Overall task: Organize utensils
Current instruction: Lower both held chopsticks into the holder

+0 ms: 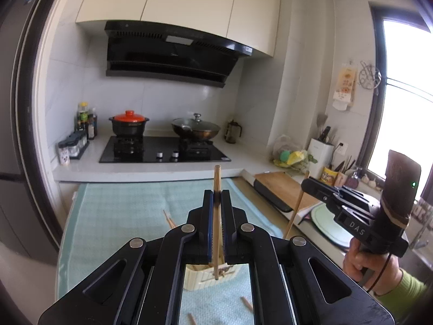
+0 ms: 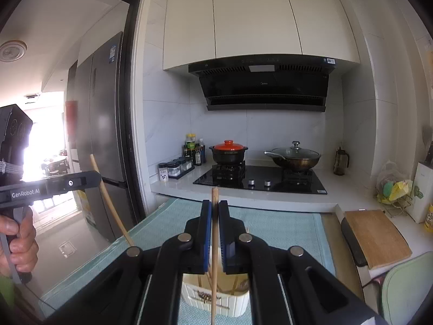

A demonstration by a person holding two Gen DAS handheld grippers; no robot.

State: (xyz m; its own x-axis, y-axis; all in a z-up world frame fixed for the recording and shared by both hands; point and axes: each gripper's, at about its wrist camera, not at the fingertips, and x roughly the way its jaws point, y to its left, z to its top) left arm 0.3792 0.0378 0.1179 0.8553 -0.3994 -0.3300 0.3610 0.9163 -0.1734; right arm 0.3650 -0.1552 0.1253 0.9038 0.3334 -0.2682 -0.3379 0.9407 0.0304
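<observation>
My left gripper [image 1: 217, 193] is shut on a wooden chopstick [image 1: 216, 230] that stands nearly upright between its pads. Its lower end hangs over a cream ribbed utensil holder [image 1: 196, 279] on a teal mat [image 1: 121, 211]. My right gripper [image 2: 214, 203] is shut on a second upright chopstick [image 2: 214, 243] above the same holder [image 2: 232, 303], which has several sticks in it. Each view shows the other tool from the side: the right gripper [image 1: 305, 182] with its slanted chopstick [image 1: 296, 205], the left gripper [image 2: 96, 179] with its chopstick [image 2: 108, 200]. Loose chopsticks [image 1: 169, 219] lie on the mat.
Behind the mat is a black hob [image 2: 259, 180] with a red-lidded pot [image 2: 228, 151] and a lidded wok [image 2: 295, 157]. A wooden cutting board [image 2: 377, 237], a white knife block [image 1: 320, 153] and a pale green tray [image 1: 328, 224] are at the right. A fridge [image 2: 102, 124] stands at the left.
</observation>
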